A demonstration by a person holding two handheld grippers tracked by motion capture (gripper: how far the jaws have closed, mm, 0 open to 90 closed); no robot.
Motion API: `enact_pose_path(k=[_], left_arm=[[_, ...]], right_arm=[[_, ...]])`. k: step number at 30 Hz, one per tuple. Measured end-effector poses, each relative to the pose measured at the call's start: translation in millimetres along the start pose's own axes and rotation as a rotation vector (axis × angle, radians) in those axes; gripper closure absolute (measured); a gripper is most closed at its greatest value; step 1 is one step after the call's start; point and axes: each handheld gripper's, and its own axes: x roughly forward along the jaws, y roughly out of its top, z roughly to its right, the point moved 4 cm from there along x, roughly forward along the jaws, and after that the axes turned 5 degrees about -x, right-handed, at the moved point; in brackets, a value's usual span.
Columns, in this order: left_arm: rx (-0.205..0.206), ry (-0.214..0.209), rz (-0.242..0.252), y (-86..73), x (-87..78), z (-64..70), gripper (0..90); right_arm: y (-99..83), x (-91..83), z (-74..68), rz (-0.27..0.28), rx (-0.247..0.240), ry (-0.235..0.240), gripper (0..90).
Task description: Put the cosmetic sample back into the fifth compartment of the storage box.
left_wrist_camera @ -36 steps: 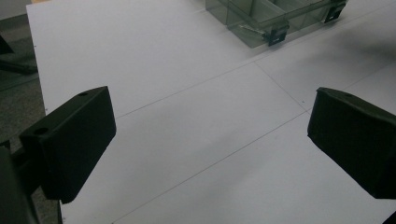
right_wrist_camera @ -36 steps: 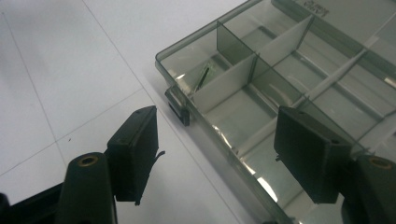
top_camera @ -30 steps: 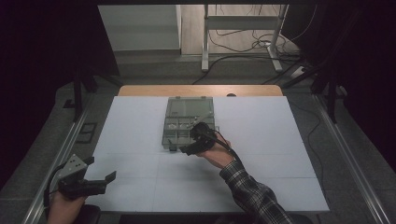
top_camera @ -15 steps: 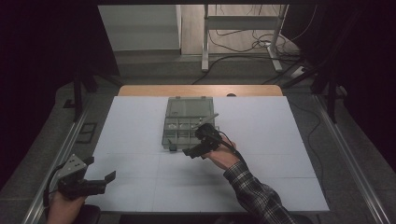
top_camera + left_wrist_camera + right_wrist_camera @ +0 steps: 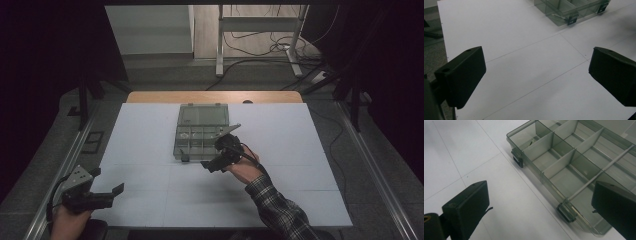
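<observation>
A clear grey compartment box [image 5: 196, 140] lies open in the middle of the white table, its lid [image 5: 204, 114] flat behind it. My right gripper [image 5: 209, 165] hovers just in front of the box's near right corner, open and empty. In the right gripper view the box [image 5: 564, 162] shows several divided cells and two dark latches [image 5: 517, 160] on its front wall; a small thin item [image 5: 531, 142] lies in the far left cell. My left gripper [image 5: 115, 192] rests open at the table's near left corner, and the left gripper view shows the box [image 5: 564, 12] far ahead.
The white table [image 5: 300, 150] has thin seam lines and a wooden strip [image 5: 150, 97] along its far edge. Metal rails [image 5: 65, 165] run down both sides. Cables and a desk frame [image 5: 260, 30] lie on the floor beyond.
My right gripper has drawn back from over the box's front cells toward the person and slightly left. The left gripper has stayed put.
</observation>
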Motion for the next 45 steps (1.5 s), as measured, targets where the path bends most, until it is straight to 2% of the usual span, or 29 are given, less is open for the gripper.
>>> enact_pose_path(k=[8,26,40,45], left_arm=[[0.0,0.0,0.0,0.0,0.1,0.0,1.6],[0.002,0.001,-0.001,0.1,0.1,0.1,1.6],[0.0,0.001,-0.001,0.0,0.0,0.1,1.6],[0.0,0.0,-0.002,0.1,0.1,0.0,1.6]], right_arm=[[-6.7,-10.5,2.3,0.022,0.015,-0.026,0.5],[-23.9,-29.4,2.9,0.05,0.006,-0.064,0.0],[-39.5,-48.0,7.6,0.062,0.049,-0.088,0.0],[-46.8,-55.8,10.4,0.065,0.055,-0.11,0.0]])
